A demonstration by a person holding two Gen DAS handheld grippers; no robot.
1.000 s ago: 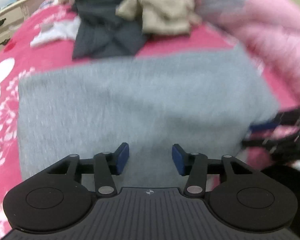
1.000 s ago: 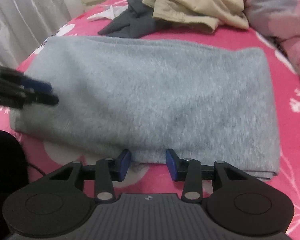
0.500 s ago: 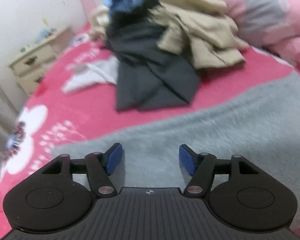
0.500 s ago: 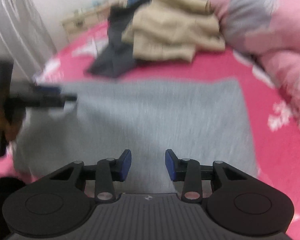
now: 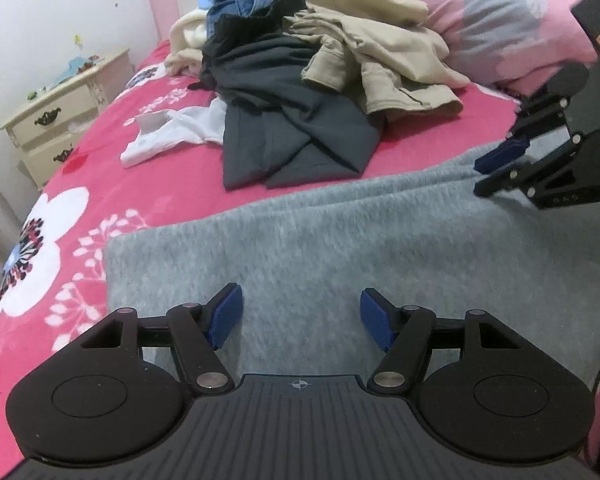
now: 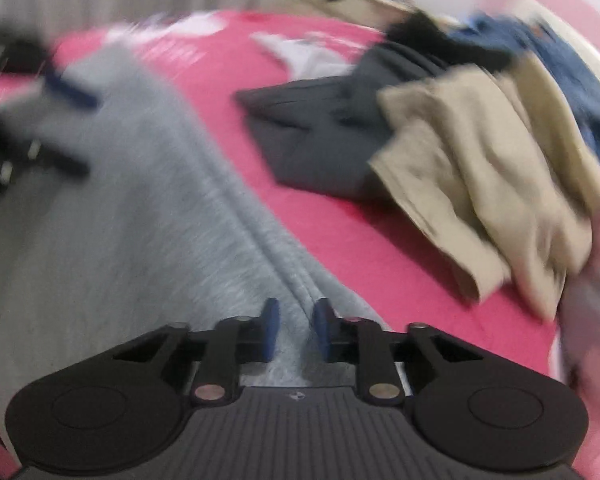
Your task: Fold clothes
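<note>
One pink floral bedspread; cream nightstand beside.

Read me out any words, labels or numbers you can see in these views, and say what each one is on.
"SNS", roughly: raised letters on the right gripper, on its linkage arm; small, so uncertain.
White sticker with red characters on the black body behind that gripper: too blurred to read.
On the left gripper: only a crosshair mark, no text.
On the grey garment: no writing visible.

grey garment, pink floral bedspread
</note>
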